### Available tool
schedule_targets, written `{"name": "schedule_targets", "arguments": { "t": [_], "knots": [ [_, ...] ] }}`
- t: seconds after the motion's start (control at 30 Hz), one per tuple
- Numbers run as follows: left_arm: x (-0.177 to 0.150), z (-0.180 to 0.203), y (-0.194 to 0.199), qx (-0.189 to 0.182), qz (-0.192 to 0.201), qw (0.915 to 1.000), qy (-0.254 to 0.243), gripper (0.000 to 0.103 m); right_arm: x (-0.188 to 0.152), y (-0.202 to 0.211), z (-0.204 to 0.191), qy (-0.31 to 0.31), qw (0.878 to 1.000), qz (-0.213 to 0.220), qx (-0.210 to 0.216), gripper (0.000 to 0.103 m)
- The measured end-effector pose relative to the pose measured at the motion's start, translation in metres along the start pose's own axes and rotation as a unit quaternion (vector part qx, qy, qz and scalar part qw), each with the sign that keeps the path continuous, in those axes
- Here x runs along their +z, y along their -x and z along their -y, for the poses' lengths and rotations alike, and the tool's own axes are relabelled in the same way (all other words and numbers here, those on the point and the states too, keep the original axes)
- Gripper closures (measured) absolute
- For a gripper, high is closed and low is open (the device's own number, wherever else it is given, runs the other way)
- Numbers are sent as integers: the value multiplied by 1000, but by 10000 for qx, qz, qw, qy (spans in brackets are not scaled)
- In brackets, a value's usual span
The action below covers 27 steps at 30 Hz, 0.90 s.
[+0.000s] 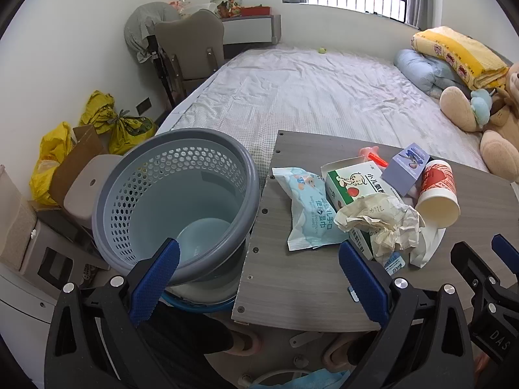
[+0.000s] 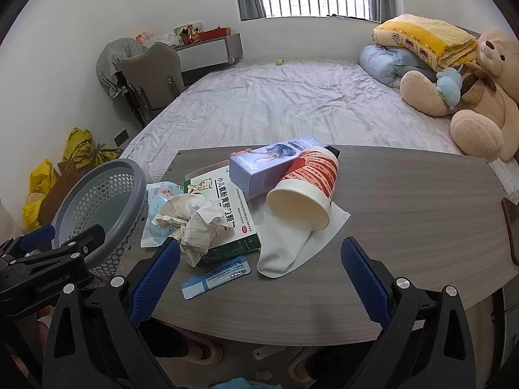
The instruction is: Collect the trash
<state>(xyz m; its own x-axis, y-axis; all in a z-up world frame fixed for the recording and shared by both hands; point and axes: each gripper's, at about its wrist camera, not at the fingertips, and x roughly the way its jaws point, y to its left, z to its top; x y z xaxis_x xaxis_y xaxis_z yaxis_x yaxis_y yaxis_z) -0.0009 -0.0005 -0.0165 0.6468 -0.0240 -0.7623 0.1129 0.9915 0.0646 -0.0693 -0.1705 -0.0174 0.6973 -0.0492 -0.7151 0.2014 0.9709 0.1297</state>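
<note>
With both the left gripper (image 1: 258,282) and right gripper (image 2: 259,278) spread apart and empty, pickup is pending: grasp the crumpled paper (image 2: 191,223), then drop it into the basket (image 1: 175,201).

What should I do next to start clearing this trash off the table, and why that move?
Probably ease the right gripper forward and close on the crumpled paper. Both grippers are open and empty, nothing is in the grey basket yet, and the paper lies on top of the pile at the near edge, closest to the basket, so lifting it should disturb little else.
</note>
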Motion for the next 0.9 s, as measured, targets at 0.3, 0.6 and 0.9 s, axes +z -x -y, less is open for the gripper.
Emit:
{"name": "schedule_targets", "arguments": {
  "t": [0.3,0.6,0.9],
  "knots": [
    [3,4,-4,10,-52,10000,-53,6,-1,-6,6,-49,10000,-66,-3,8],
    [4,7,-9,12,-94,9999,-67,6,2,-14,16,-140,9998,-118,-79,8],
    [6,12,-18,11,-149,9999,-81,6,19,-26,37,-309,9992,-118,-245,8]
  ]
}}
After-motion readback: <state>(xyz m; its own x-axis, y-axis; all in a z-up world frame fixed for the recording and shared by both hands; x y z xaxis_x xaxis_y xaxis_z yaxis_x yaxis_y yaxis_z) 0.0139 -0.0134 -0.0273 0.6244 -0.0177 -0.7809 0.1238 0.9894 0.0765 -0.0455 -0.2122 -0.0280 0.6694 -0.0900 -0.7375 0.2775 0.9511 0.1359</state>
